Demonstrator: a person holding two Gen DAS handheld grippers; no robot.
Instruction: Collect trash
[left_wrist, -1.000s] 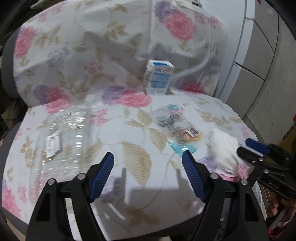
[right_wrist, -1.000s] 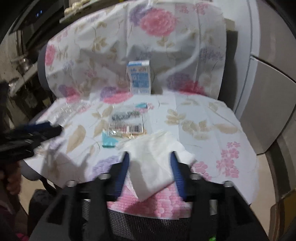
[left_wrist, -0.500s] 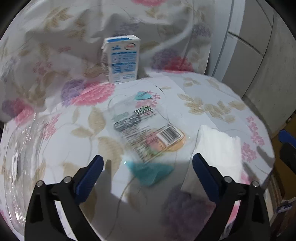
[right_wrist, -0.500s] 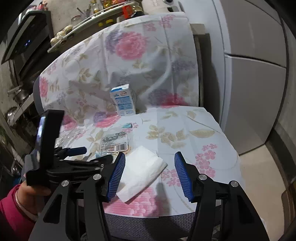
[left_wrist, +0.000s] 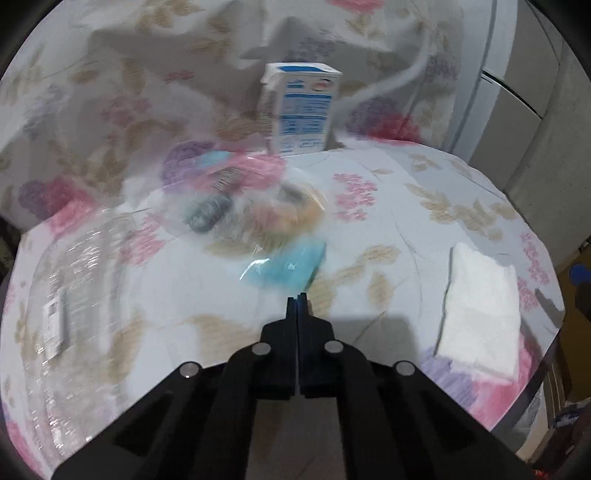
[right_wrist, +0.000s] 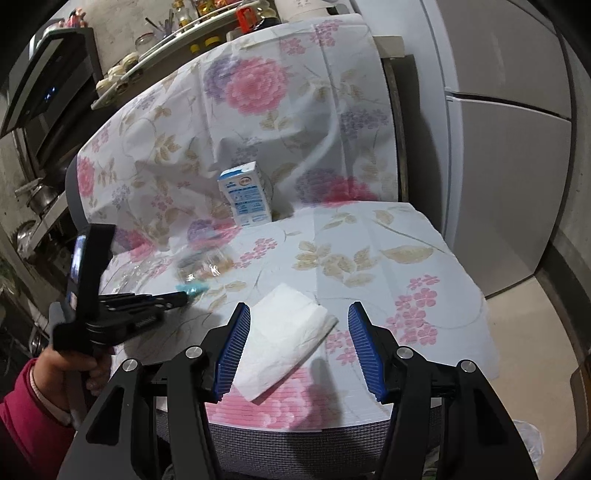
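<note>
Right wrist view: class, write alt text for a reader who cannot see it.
The open right gripper hovers over a white napkin on a floral-covered chair seat. At left, the shut left gripper pinches a clear wrapper's teal edge; a small milk carton stands behind.

I saw a matt floral cloth cover (right_wrist: 369, 236), a glossy clear plastic snack wrapper (left_wrist: 255, 218), a crinkled shiny plastic bag (left_wrist: 74, 295), a soft matt paper napkin (right_wrist: 284, 339), and a smooth printed cardboard milk carton (left_wrist: 301, 110).
</note>
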